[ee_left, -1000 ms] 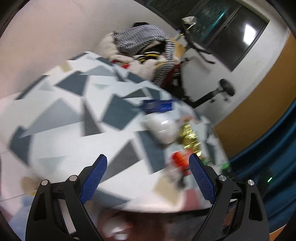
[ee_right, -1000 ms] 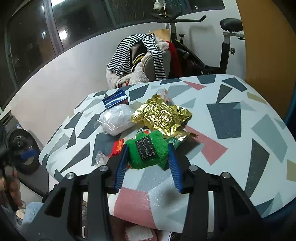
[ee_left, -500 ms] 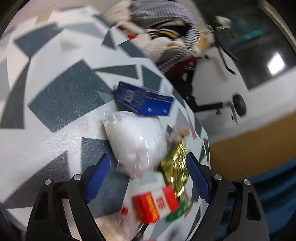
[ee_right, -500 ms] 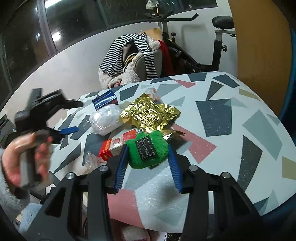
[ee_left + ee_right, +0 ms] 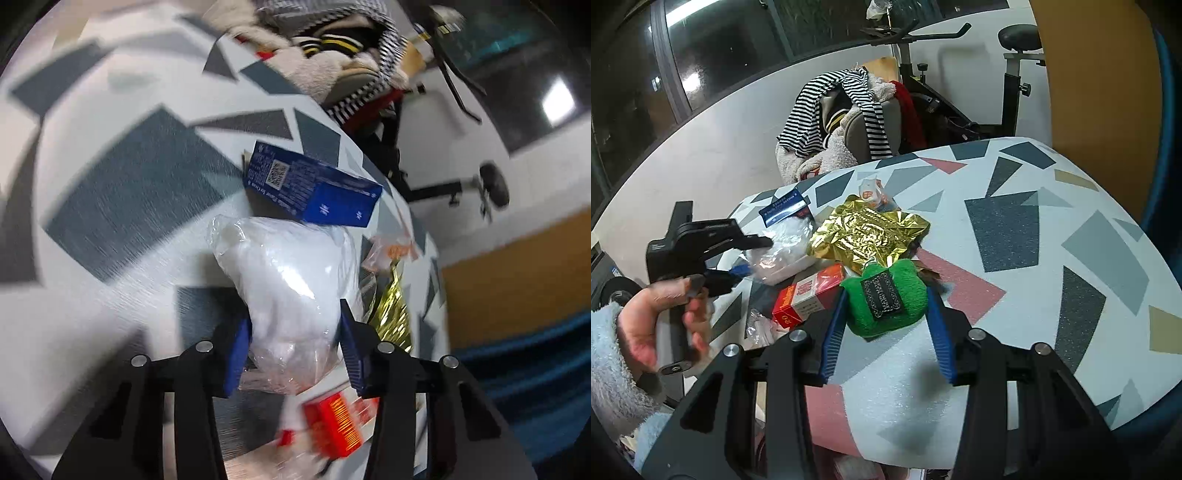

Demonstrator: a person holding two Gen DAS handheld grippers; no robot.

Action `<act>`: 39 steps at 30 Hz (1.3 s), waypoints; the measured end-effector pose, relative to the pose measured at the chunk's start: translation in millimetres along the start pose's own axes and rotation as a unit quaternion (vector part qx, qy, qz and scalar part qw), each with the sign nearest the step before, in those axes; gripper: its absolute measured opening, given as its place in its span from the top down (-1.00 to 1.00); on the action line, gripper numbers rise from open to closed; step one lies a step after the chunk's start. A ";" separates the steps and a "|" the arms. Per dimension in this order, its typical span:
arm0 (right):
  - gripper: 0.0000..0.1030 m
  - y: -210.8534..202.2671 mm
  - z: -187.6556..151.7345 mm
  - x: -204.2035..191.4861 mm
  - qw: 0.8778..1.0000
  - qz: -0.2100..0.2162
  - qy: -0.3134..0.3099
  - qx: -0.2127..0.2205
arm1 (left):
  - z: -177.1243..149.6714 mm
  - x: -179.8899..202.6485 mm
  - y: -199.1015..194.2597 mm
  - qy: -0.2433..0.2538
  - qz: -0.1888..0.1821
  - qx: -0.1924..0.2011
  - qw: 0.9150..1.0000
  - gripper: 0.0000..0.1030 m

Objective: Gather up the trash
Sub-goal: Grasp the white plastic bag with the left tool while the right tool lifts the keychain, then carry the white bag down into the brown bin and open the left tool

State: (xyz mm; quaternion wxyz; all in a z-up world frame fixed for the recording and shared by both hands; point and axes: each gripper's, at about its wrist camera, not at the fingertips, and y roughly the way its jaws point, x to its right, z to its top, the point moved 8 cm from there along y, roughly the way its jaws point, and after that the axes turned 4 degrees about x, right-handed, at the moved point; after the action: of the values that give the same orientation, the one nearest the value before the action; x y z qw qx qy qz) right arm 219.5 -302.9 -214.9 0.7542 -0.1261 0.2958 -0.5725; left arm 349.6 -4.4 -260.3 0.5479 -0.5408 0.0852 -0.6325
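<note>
White plastic bag [image 5: 291, 280], crumpled and soft, lies on the patterned worktop [image 5: 122, 206] just in front of the blue box [image 5: 310, 192], touching it. Left claw [image 5: 295, 347] has both blue pads against the bag's near end, closed onto it; bag not lifted as far as I can tell.

To do this step well: squeeze deep enough to catch bulk, not just loose film, since thin plastic likely slips out. Lift straight up so the blue box and gold wrapper [image 5: 393, 314] do not drag along. Red carton [image 5: 332, 424] sits just below the claw, so keep clear of it.

Right claw [image 5: 886, 317] grips a green plush pouch [image 5: 886, 295] between its pads, low over the worktop.

View differences: the left wrist view is blurred but shows pad contact on the bag up close. The right wrist view shows the whole pile: gold wrapper, red carton [image 5: 809, 295], blue box [image 5: 783, 206], small orange-white packet [image 5: 871, 190], plus the person's hand [image 5: 665, 325] holding the left claw [image 5: 750, 254] handle. It also shows a chair with striped clothes [image 5: 842, 122] and an exercise bike [image 5: 960, 74] behind.
</note>
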 end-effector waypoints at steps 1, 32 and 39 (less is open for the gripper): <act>0.14 -0.5 0.5 -2.1 1.000 0.001 -0.002 0.001 | 1.4 0.0 -7.7 0.025 0.010 -0.001 1.000 0.16; 0.14 -51.5 -24.0 -74.9 0.996 0.041 -0.080 0.011 | -155.1 -10.0 -199.9 0.326 -0.031 0.026 0.944 0.16; 0.14 -54.1 -61.5 -69.5 0.994 0.030 -0.103 -0.015 | -199.9 -39.5 -194.4 0.345 -0.003 0.018 0.938 0.16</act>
State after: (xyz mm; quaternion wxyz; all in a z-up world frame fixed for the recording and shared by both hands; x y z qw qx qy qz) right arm 128.7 -245.5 -214.0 0.7957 -0.1872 0.2287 -0.5287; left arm 70.0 4.5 -227.5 0.4926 -0.2798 0.2562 -0.7833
